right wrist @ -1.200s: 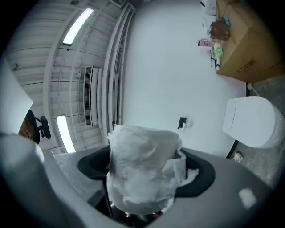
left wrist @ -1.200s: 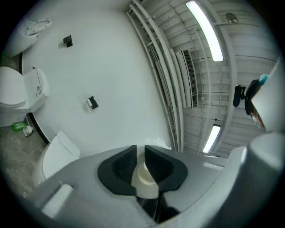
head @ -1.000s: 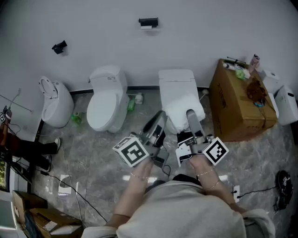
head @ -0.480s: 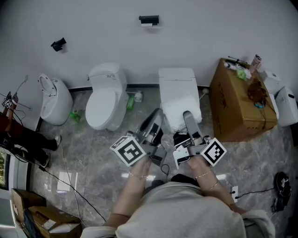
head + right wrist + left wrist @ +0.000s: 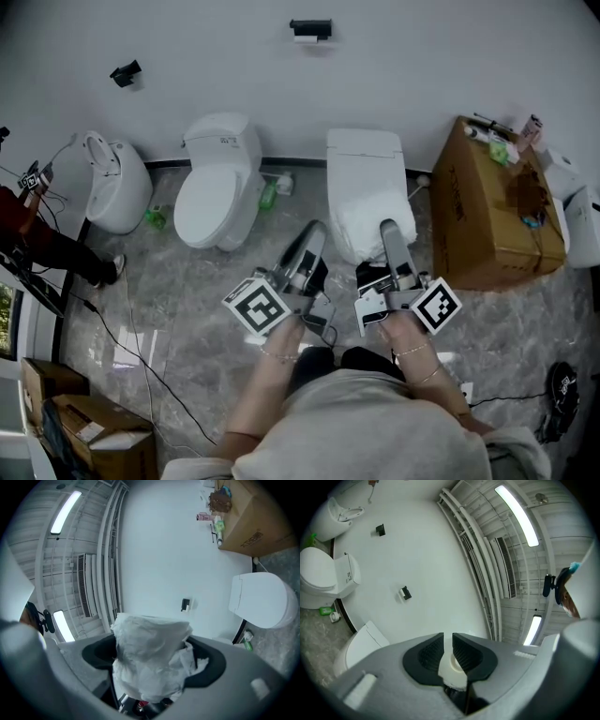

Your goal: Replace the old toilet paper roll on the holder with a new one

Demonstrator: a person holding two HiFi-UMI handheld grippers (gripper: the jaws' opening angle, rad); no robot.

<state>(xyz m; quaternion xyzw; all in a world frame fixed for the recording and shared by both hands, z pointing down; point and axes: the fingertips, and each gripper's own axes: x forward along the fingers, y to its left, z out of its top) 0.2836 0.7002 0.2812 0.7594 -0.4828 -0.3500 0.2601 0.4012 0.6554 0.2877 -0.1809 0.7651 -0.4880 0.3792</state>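
The black wall holder (image 5: 310, 28) hangs high on the white wall with a small white piece on it; it also shows as the holder (image 5: 405, 593) and the holder (image 5: 185, 604) far ahead of both grippers. My left gripper (image 5: 316, 230) is shut on a small white core-like piece (image 5: 452, 667) wedged low between its black pads (image 5: 426, 656). My right gripper (image 5: 388, 228) is shut on a crumpled white toilet paper roll (image 5: 150, 658) that bulges above the pads. Both grippers point up toward the wall, side by side above the floor.
Three white toilet fixtures line the wall: one at the left (image 5: 117, 183), one left of middle (image 5: 217, 187), one just ahead of my grippers (image 5: 367, 187). A cardboard box (image 5: 487, 225) with small items stands right. Green bottles (image 5: 269, 195), floor cables (image 5: 122, 319), a person's leg (image 5: 56, 253).
Both grippers have drifted slightly with their loads, jaws unchanged. The head view has shifted, so the wall and fixtures sit a little lower and to the right. The person at left has moved outward.
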